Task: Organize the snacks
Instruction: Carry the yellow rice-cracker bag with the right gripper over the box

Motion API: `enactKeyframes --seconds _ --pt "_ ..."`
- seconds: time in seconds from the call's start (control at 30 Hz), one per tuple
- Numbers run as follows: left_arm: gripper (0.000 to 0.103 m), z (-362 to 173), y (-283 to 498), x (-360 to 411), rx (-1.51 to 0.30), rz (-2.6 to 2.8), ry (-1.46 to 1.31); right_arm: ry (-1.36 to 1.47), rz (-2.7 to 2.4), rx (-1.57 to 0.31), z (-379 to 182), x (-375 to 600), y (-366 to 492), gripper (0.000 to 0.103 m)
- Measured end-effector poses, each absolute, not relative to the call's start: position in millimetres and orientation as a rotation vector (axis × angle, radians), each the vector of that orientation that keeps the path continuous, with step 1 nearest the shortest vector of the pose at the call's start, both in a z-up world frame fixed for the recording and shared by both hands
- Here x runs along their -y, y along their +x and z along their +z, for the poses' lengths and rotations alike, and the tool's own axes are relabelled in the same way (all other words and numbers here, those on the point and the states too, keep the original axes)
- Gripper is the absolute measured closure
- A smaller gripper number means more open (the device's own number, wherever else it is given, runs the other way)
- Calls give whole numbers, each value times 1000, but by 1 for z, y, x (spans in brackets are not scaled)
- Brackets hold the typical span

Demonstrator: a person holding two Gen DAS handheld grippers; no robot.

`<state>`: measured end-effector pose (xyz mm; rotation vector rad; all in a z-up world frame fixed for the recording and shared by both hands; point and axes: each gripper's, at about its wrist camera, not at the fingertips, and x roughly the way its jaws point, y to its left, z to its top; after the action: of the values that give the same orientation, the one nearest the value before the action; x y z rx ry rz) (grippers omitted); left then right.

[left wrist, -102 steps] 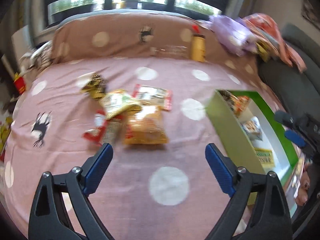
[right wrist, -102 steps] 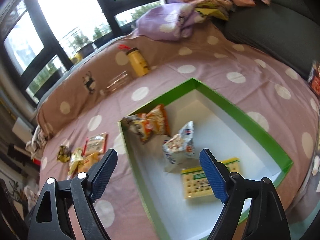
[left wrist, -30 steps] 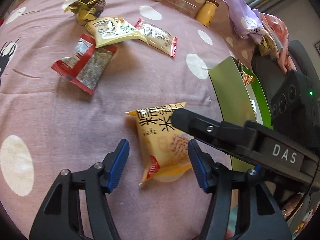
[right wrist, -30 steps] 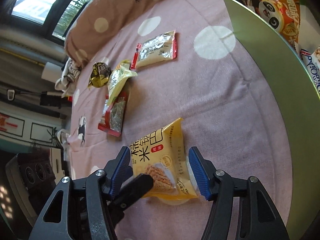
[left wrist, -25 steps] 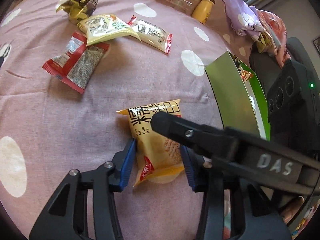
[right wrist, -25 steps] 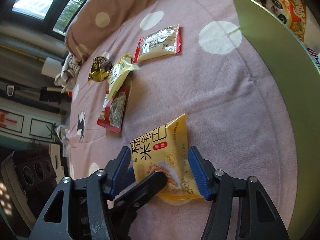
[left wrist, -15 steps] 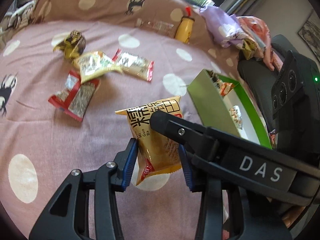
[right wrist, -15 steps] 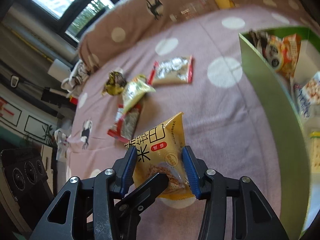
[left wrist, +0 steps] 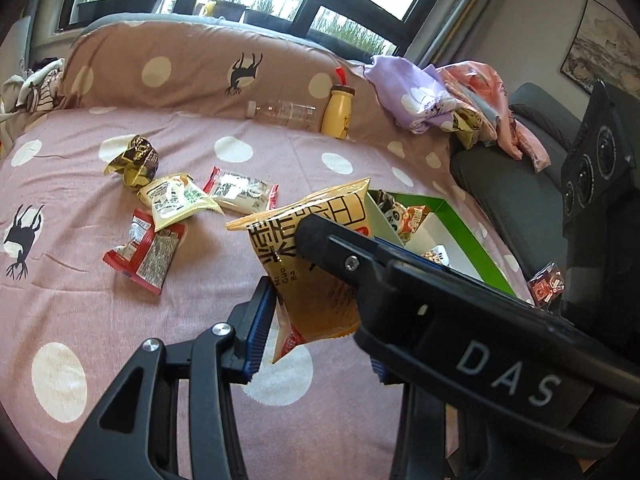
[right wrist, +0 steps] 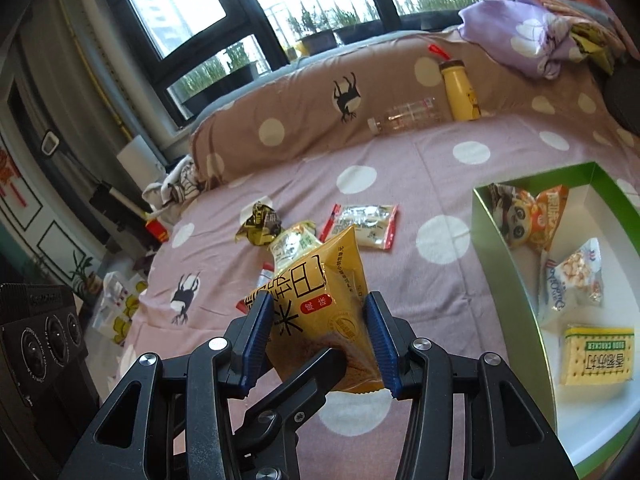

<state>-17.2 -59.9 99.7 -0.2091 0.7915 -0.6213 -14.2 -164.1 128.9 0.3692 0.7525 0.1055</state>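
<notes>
Yellow snack bag [right wrist: 320,312] clamped by both left gripper [left wrist: 316,336] and right gripper [right wrist: 320,344], raised above pink spotted bedspread [left wrist: 80,280], green box [right wrist: 504,280] at right.

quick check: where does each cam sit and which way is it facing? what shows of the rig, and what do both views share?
Left wrist: sits on the left hand-held gripper, looking down along its fingers across the pink spotted bedspread toward the window; the right hand-held gripper crosses in from the right.
Right wrist: sits on the right hand-held gripper, facing the same bed, green box at right; a left finger pokes in below.
Shared: the yellow snack bag, pinched by both, the box, loose snacks, the yellow bottle.
</notes>
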Motion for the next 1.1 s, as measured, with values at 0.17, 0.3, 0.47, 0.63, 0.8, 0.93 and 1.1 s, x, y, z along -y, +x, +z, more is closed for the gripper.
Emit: enactKeyframes --seconds 0.17,0.3,0.47,0.63,0.8,0.93,1.1 --pt "62 105 -22 58 -754 -631 -214 356 99 -719 136 162 -22 52" --pt "62 109 -26 58 -730 -633 -213 348 99 -704 140 161 -26 52" --pt "63 114 -30 58 -703 -646 -220 336 91 -679 147 160 -31 52" --pt "63 118 -34 58 -680 -656 -227 329 82 -659 152 160 -37 52" --pt "63 120 -36 61 -670 -661 -228 326 73 -652 155 161 -40 52" --pt "63 122 -37 61 -660 -669 -229 319 67 -643 158 161 -42 52" --pt "63 124 -38 63 -651 -673 -229 315 58 -634 161 162 -44 52"
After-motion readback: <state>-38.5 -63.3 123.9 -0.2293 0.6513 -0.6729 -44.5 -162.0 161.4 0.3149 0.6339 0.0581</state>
